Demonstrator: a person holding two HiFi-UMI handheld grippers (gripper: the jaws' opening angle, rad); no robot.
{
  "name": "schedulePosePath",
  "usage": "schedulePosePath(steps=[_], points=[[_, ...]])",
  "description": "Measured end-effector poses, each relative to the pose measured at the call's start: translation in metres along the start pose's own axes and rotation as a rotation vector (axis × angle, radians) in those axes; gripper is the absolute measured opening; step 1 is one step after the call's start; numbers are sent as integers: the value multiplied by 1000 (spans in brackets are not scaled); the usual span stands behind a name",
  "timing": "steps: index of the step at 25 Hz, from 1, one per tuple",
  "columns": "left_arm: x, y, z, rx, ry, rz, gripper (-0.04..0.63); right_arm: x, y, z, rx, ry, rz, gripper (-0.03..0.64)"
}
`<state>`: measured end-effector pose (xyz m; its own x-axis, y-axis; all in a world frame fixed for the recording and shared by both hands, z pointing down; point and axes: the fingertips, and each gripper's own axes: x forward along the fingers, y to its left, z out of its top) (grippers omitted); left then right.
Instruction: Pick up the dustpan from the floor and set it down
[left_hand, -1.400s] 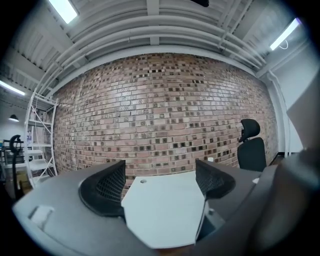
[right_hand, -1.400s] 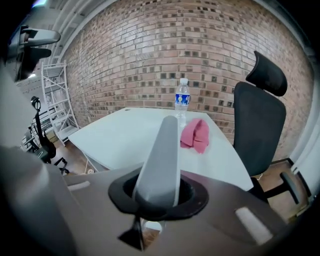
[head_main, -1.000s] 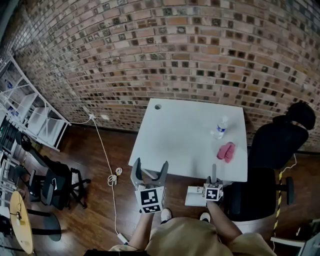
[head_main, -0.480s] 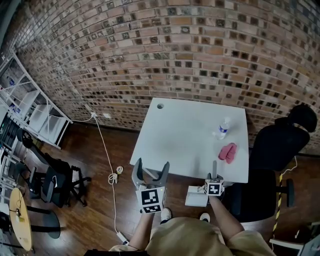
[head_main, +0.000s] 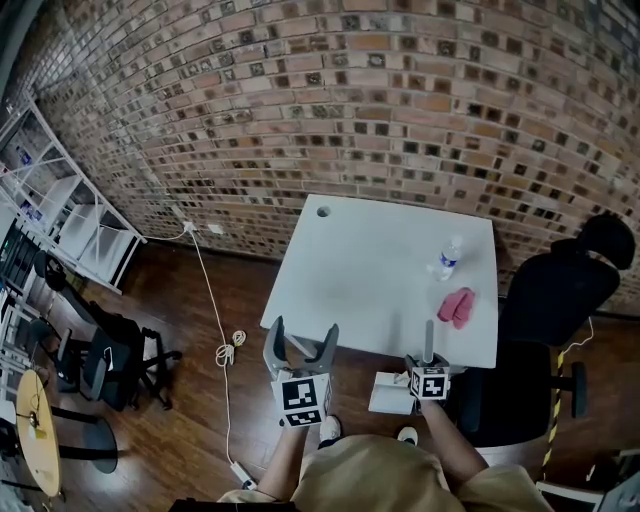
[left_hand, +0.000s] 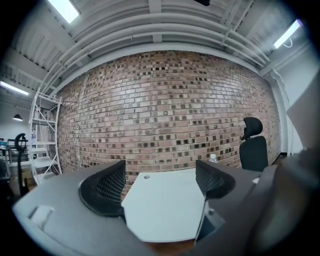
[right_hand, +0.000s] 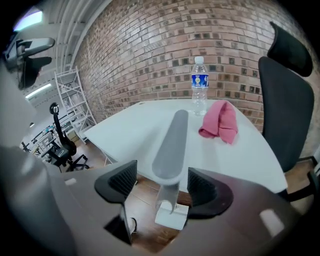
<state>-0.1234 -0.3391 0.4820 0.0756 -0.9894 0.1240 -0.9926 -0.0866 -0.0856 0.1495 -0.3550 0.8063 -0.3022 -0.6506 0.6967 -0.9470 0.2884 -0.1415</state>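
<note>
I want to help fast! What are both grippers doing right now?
Left gripper: open, empty.
Right gripper: open, with the dustpan handle between its jaws, not squeezed yet.

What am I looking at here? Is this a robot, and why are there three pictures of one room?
There is no robot here. A person holds a tool in each hand, and each tool has two jaws and a marker cube. One picture comes from a camera on the person's head, looking down. The other two come from cameras riding on each tool, looking along its jaws.

The left gripper has its jaws apart with nothing between them. The right gripper has its jaws apart on either side of the upright grey handle of a dustpan. They do not look clamped on it. The dustpan's white pan sits low by the wooden floor.

Ahead stands a white table with a water bottle and a pink cloth on it. A black office chair is beside the table, and a brick wall is behind it.
</note>
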Motion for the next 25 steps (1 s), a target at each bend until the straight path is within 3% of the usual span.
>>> schedulePosePath(steps=[3,8,18,25], points=[[0,0,-1,-6,-1,-4,420,-20,0,-3,2,-31,16,345],[2,-7,-1,-16,2,-25,420,-71,-14,24,10,-169,-26,354],[6,-31,15,-41,-30,-90,420,-192,-4,158,-5,-584,-52,354],[6,-38,28,-27,-63,-104,420,-254,18,224,-71,-760,-79,354]])
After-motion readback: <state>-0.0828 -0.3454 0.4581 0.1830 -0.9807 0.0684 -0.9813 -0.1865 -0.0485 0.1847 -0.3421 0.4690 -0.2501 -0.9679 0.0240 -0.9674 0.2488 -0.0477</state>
